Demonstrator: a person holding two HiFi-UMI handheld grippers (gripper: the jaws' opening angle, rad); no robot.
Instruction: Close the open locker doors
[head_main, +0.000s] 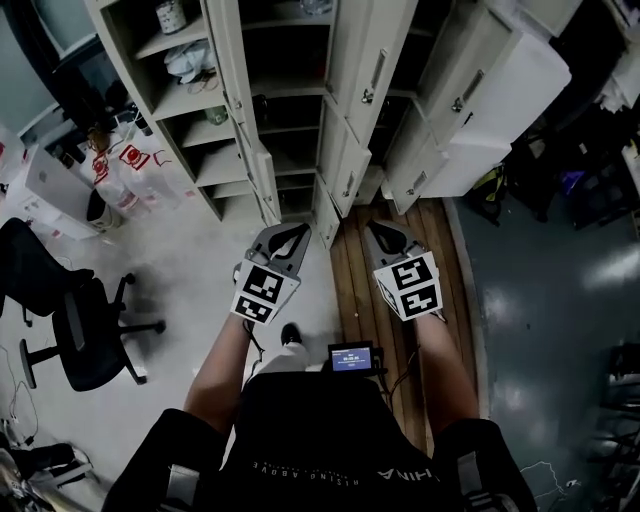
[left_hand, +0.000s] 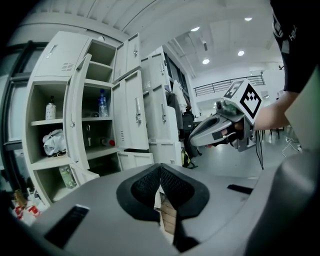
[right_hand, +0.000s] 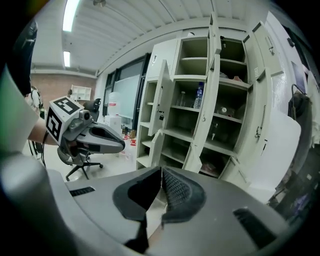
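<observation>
Black shirt: person's wearing it right under the head camera, both forearms reaching forward.
Small screen: glowing at the waist, sitting between the two arms.
Left hand-held gripper: pointing toward the lockers, jaws pressing together with nothing between them.
Right hand-held gripper: hovering just beside the left one, jaws likewise sitting closed and empty.
Locker doors: a bunch of them are hanging open all across the bank ahead of both grippers, swinging out at different angles. Neither gripper is touching one.
Shelves: lots of them are showing behind those open doors. One's carrying a water bottle, and the one below is holding a crumpled white bag.
Wooden platform: lying on the floor under the right gripper and running up to the foot of the lockers.
Office chair: sitting off to the left, well apart from everything else.
</observation>
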